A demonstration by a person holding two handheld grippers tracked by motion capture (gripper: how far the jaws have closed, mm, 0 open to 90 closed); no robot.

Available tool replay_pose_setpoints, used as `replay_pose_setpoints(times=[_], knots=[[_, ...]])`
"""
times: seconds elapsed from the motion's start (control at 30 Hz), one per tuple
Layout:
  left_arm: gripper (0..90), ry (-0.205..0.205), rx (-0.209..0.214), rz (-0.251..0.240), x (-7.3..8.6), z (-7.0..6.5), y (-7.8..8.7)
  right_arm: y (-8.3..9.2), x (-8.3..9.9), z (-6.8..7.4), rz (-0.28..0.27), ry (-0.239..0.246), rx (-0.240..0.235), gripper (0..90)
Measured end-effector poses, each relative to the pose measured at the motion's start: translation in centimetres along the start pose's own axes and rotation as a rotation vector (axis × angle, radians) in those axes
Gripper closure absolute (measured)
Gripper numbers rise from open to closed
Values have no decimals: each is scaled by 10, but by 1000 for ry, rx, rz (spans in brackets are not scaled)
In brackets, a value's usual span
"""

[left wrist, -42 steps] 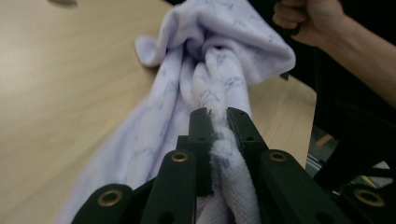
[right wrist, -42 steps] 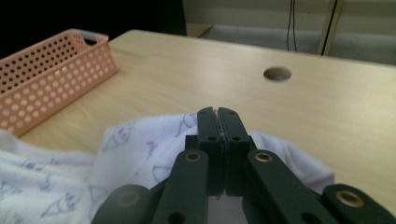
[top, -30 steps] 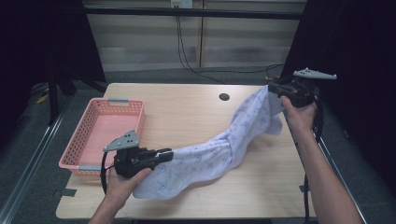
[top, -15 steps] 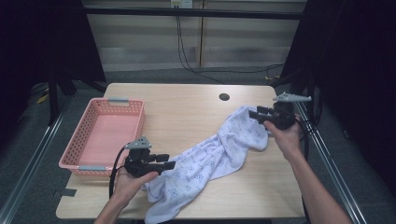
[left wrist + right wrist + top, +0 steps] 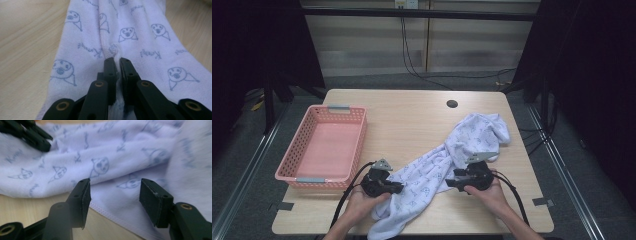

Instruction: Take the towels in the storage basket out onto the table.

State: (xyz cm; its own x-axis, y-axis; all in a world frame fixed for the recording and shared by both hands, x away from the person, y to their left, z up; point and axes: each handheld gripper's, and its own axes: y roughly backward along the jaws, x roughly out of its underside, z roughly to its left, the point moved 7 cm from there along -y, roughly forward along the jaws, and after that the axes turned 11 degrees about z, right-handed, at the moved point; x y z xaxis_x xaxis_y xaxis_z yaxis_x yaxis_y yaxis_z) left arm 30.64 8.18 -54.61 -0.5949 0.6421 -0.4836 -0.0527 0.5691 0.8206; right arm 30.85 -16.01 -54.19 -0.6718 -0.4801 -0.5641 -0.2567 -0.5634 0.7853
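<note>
The left hand-held gripper point(image 5: 115, 62) has its jaws squeezed tight on a little fold of the white cloth point(image 5: 447, 165); they have just been closing on it. The right hand-held gripper point(image 5: 113, 191) has its jaws wide apart. They have just been opening, and the cloth's edge lies between them but is not pinched.

From above, the cloth lies in a long crumpled strip on the bench point(image 5: 412, 115), from about 7 o'clock up to 2 o'clock. The pink basket point(image 5: 292, 155) sits at 9 o'clock with nothing in it.

The cloth is laid down but not smooth or folded. It probably goes in the basket later, so most of the job is left.
</note>
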Motion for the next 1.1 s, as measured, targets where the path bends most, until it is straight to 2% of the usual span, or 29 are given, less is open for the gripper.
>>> replay_pose_setpoints(times=[0.03, 0.17, 0.2, 0.23, 0.27, 0.3, 0.4, 0.43, 0.5, 0.53, 0.57, 0.67, 0.7, 0.73, 0.8, 0.87, 1.0, 1.03, 1.1], knots=[[845, 22, 21, -16, 0, -2, -2, -6, 1, 2, 16, 12, 8, 391], [796, 28, 70, -29, 0, -11, -6, -15, -2, 9, 11, 59, 49, 343], [779, 28, 70, -29, 0, -11, -6, -17, -2, 10, 8, 80, 73, 344], [775, -3, 74, -23, -3, -17, -9, -18, -2, 12, 9, 108, 104, 367], [746, -3, 74, -23, -3, -17, -9, -18, -2, 12, 9, 108, 104, 367], [686, -1, 87, -21, -5, -23, -10, -20, -2, 14, 24, 152, 174, 457], [570, -14, 75, -21, -7, -25, -9, -15, -1, 9, 22, 139, 172, 784], [542, -16, 78, -55, -10, -27, -3, -13, 0, 5, 31, 124, 162, 847], [515, -11, 88, -75, -11, -27, 1, -5, 4, -8, 48, 92, 145, 864], [515, -11, 83, -94, -12, -26, 6, -5, 4, -8, 48, 92, 145, 864], [504, -4, 66, -122, -13, -22, 14, 7, 9, -28, 64, 54, 181, 869], [509, 7, 47, -132, -12, -18, 18, 25, 19, -65, 58, -32, 232, 873], [509, 13, 43, -132, -12, -15, 18, 25, 19, -65, 58, -32, 232, 873], [514, 13, 39, -128, -12, -14, 18, 34, 23, -85, 51, -81, 266, 873], [518, 11, 37, -126, -12, -14, 18, 39, 23, -103, 43, -104, 298, 873], [523, 11, 38, -125, -12, -15, 18, 42, 20, -122, 29, -148, 322, 873], [542, 9, 24, -126, -8, -12, 22, 45, 11, -152, 28, -183, 392, 868], [543, 8, 18, -122, -5, -10, 24, 46, 10, -155, 21, -192, 391, 842], [544, 10, 5, -120, 2, -6, 28, 52, 9, -155, -32, -210, 364, 701]])
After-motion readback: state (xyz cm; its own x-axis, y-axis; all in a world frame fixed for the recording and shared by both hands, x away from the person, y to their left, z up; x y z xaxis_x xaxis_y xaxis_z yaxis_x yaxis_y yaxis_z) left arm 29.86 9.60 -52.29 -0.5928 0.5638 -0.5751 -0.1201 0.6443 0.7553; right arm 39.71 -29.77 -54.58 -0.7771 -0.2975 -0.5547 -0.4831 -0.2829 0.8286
